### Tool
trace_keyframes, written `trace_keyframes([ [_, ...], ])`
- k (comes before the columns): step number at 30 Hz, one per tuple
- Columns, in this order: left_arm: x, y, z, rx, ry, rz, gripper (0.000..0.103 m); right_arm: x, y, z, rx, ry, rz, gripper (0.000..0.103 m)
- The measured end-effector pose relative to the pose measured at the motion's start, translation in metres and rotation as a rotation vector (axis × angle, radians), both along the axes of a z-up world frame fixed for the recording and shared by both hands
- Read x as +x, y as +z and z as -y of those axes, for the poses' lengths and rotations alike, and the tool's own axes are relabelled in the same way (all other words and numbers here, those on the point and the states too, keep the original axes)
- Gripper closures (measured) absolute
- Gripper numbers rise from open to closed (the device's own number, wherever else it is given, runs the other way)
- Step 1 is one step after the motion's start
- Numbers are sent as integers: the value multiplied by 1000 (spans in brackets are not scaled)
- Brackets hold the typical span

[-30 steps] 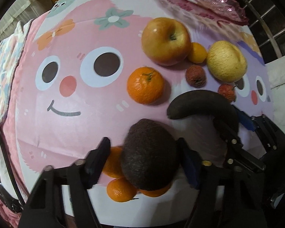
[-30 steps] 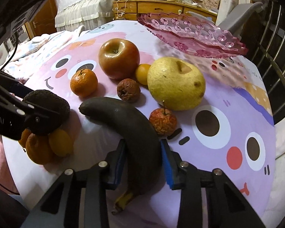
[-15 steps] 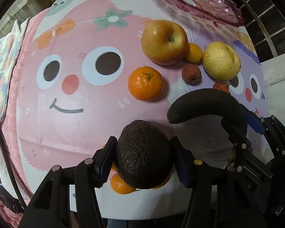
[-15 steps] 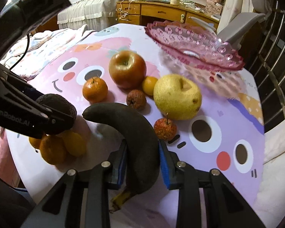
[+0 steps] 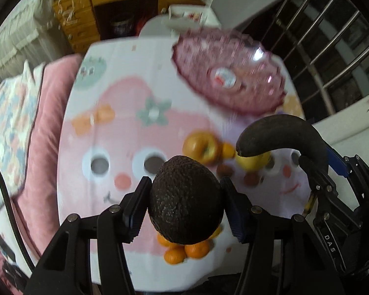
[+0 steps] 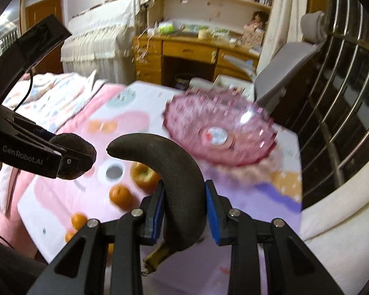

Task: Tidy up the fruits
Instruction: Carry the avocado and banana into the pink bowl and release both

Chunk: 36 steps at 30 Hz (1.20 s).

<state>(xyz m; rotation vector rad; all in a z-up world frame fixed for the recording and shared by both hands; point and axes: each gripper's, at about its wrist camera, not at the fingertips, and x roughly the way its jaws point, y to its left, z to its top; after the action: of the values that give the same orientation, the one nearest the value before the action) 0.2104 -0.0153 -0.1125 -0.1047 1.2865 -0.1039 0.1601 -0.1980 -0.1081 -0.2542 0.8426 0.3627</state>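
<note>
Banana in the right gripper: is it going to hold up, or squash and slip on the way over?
The banana is nearly black, so probably soft and bruisable under the pads. The right gripper clamps it near the stem end, leaving the long curved end overhanging, so it may pivot or sag.

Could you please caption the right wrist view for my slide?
Right gripper holds a blackened banana above the table, pink dish ahead.

There is one avocado (image 5: 184, 201). One black banana (image 6: 182, 172). One pink dish (image 6: 219, 127) by the far edge of the table (image 5: 125, 56). One apple (image 5: 201, 146) and one yellow pear (image 5: 252, 163). One tiny orange fruit (image 5: 227, 150) sits beside the apple. Two little brown-red fruits (image 5: 225, 169). Four oranges (image 6: 120, 195) show, three of them near the table's near edge, but they are blurry. Two grippers: the left gripper (image 5: 185, 196) and the right gripper (image 6: 184, 196).
</note>
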Motion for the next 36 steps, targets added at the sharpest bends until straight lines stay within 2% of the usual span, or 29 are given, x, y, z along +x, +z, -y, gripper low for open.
trace_keyframes([
  [4,28,24,10,-6,-21,78,47,28,17,4,32,-38,46,72],
  [7,46,32,21,-6,-42,125,47,52,24,8,63,-65,72,72],
  [13,90,25,42,-31,-76,178,47,109,20,19,104,-111,66,72],
  [16,115,9,48,-41,-72,178,47,135,9,28,118,-142,36,72],
  [20,140,-14,52,-44,-64,163,47,172,-14,45,170,-202,-56,72],
  [27,180,-51,58,-30,-37,114,47,219,-72,63,178,-239,-173,72],
  [32,190,-73,63,-26,-14,69,47,240,-111,70,187,-295,-280,72],
  [36,193,-87,70,-22,-13,35,47,247,-125,73,186,-316,-325,72],
])
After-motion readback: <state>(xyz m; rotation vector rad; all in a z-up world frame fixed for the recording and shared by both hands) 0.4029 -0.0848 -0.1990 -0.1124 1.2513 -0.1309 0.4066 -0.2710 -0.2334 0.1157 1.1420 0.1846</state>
